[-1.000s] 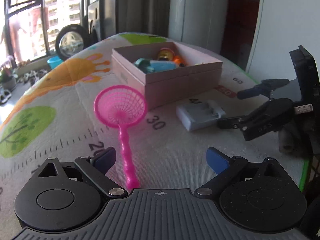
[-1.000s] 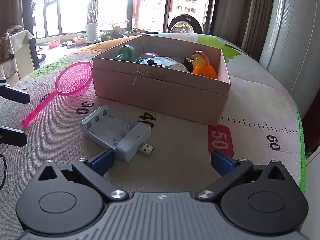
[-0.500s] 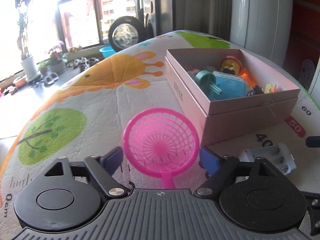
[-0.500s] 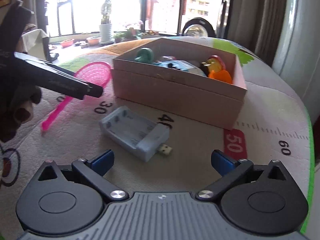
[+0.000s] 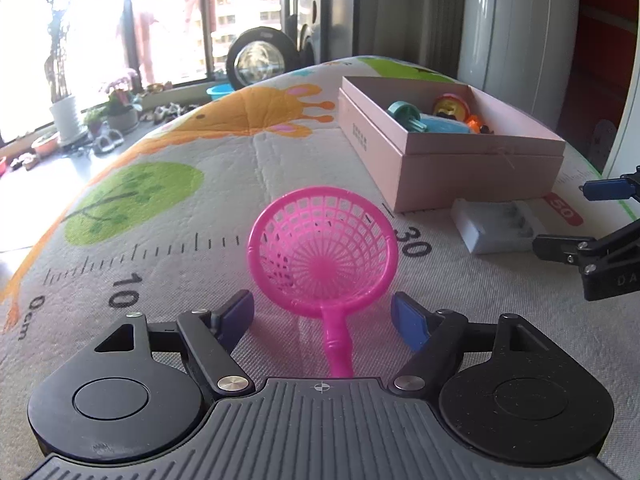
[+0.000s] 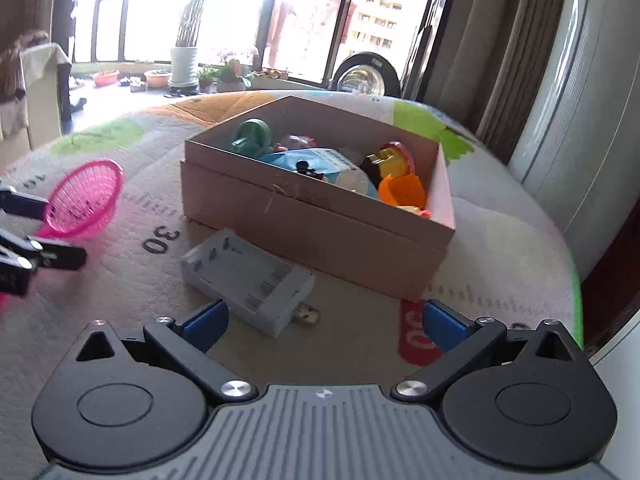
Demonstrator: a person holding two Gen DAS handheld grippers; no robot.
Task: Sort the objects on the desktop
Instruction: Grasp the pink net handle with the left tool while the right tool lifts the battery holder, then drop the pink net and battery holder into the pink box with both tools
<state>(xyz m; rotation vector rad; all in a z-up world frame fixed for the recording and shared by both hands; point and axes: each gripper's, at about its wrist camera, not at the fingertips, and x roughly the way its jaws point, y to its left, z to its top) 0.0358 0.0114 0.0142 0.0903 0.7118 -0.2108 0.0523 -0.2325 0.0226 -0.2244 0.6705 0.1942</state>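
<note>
Left of the pink box (image 5: 448, 160), my left gripper (image 5: 326, 318) is closing around the pink net (image 5: 322, 252), pads not touching; my right gripper (image 6: 324, 322) stands open.

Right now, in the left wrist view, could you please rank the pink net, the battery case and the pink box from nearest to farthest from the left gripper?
1. Pink net: its handle lies between the closing pads of the left gripper, untouched so far.
2. Battery case: off to the right, on the mat.
3. Pink box: farthest, behind the case, up and right.
</note>
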